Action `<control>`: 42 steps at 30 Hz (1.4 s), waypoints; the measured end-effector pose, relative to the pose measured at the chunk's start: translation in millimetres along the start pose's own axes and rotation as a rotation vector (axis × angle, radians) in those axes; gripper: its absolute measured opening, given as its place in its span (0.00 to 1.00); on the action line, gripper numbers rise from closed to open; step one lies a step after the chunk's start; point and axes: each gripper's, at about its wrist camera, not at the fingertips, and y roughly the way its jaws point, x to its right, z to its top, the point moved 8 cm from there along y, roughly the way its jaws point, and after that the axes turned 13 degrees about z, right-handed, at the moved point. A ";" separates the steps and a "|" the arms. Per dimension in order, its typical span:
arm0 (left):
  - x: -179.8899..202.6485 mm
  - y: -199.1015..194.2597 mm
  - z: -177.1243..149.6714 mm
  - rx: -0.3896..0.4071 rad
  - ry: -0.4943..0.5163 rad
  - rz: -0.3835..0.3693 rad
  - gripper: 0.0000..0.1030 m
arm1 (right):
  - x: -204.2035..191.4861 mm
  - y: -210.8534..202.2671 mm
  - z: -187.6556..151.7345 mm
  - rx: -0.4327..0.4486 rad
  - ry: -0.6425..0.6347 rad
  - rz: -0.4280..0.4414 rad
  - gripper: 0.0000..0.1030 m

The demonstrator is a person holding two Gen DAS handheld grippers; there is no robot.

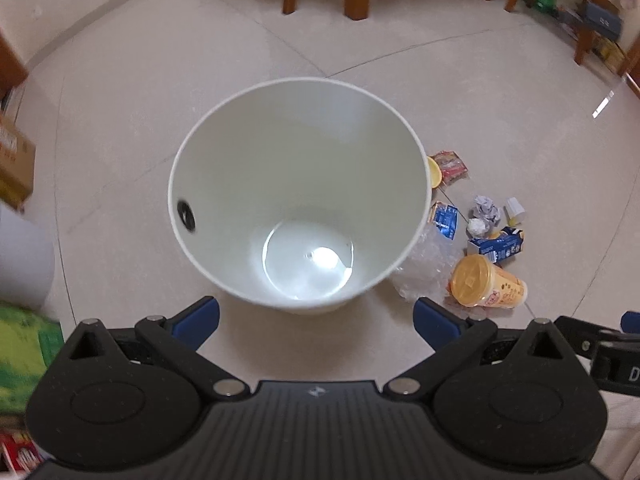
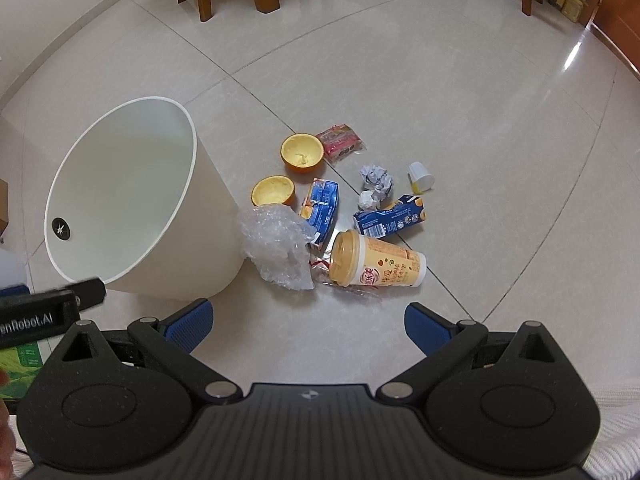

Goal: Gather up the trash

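Trash scattered on pale floor tile (image 2: 400, 80) just right of white bin (image 2: 132, 200): two orange-peel halves (image 2: 302, 154), crumpled clear plastic (image 2: 276, 246), blue carton (image 2: 322, 210), lidded yellow cup (image 2: 376, 264) lying on its side, paper wads (image 2: 376, 180). Left gripper (image 1: 316, 316) spread wide above bin, holding nothing. Right gripper (image 2: 308, 322) equally wide apart, empty, above floor near cup.
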 end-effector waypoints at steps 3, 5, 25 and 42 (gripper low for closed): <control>-3.9 1.4 9.5 0.015 0.033 -0.028 0.99 | -1.3 1.6 -0.2 -0.002 -0.009 -0.008 1.00; -11.0 3.4 18.0 0.028 0.043 -0.033 0.99 | -2.6 3.6 0.1 -0.006 -0.012 -0.012 1.00; -91.3 77.3 82.3 0.121 0.001 0.092 0.97 | -21.8 30.8 -0.9 -0.078 -0.098 -0.044 1.00; -101.5 150.2 106.7 0.005 0.048 0.045 0.40 | -12.8 48.9 -2.5 -0.121 -0.088 -0.066 1.00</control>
